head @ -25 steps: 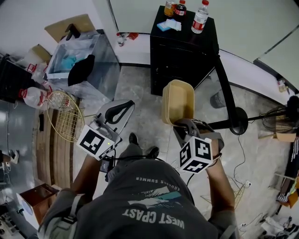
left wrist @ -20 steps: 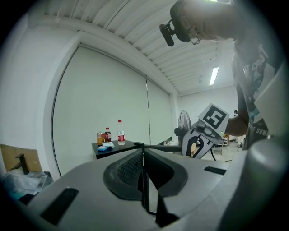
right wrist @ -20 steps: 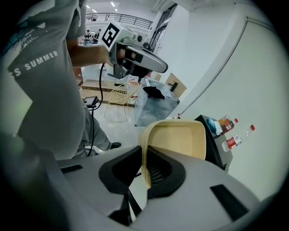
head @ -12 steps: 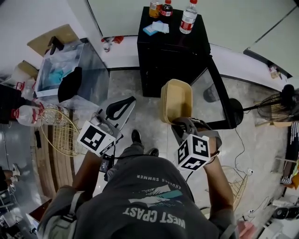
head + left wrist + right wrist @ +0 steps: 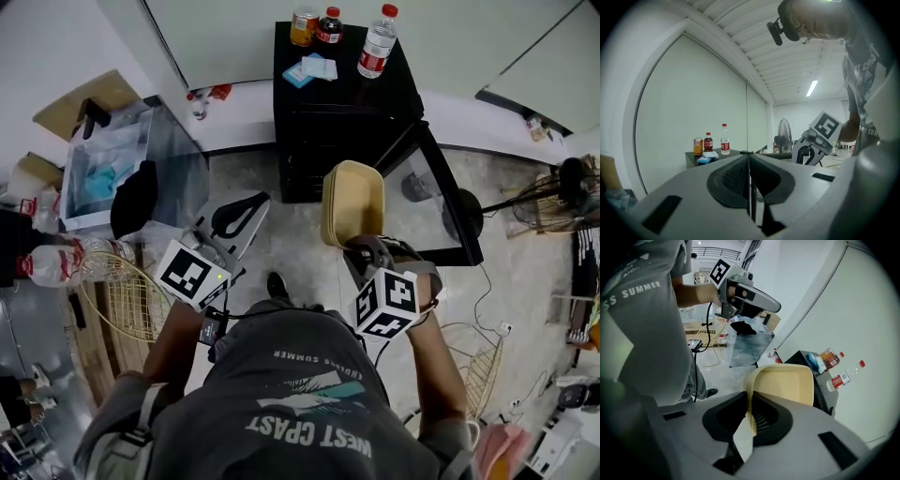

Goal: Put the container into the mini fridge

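1. Right gripper [image 5: 357, 247]: jaws clamped on the near rim of the tan container [image 5: 353, 200]. My right gripper view confirms the rim wall pinched between the pads, and the hold looks firm.

2. Container: off the floor, carried in the air and tilted so its hollow side faces up toward my head camera. It sits just short of the black mini fridge [image 5: 342, 117] and does not touch it. It looks empty.

3. Left gripper [image 5: 251, 203]: jaws pressed together with nothing between them, as my left gripper view shows. It is held out to the left, well apart from the container, and has no part in the carry.

4. Mini fridge: its glass door [image 5: 439, 202] stands swung open to the right. The interior is not visible from above. 3 bottles [image 5: 377, 39] and a blue packet [image 5: 312, 68] stand on top.

5. Progress, in my judgement: pick-up done, approach nearly done, door open. Left to do: lower the container to shelf level, pass it through the opening clear of the door edge, set it down and let go. Closing the door may follow.
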`<state>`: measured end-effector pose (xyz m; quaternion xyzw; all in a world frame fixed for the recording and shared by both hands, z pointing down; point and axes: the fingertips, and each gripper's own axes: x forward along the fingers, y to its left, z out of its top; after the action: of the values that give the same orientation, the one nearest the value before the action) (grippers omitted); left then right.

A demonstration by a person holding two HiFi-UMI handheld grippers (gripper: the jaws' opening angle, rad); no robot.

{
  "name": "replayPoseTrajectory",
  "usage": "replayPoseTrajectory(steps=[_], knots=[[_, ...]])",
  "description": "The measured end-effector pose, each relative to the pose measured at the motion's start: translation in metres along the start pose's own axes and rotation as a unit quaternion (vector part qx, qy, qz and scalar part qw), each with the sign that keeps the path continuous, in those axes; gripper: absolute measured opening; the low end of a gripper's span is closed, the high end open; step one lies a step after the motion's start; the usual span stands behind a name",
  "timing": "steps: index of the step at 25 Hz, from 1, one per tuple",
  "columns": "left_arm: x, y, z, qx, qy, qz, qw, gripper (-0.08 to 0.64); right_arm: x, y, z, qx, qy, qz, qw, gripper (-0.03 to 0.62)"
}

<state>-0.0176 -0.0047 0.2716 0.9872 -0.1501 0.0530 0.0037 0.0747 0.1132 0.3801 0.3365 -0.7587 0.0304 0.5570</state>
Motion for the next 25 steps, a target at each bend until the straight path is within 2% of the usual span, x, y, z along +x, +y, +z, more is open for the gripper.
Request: replayPoseTrajectory(steps=[6,13,25], knots=[[0.000,0.026,-0.012,-0.007,-0.001,-0.017,0.9998,0.026,0.022,-0.011,0.014,0.009,0.013,-0.009,1.000,0.051],[-0.001,0.046,-0.027,-0.025,0.005,-0.018,0.9995,0.026,0.051,-0.019,0.017,0.012,0.027,-0.003,1.000,0.051],[-0.003,0.082,-0.058,-0.059,0.018,0.031,0.9976,0.026,0.106,-0.035,0.009,0.005,0.032,0.022,0.999,0.051]])
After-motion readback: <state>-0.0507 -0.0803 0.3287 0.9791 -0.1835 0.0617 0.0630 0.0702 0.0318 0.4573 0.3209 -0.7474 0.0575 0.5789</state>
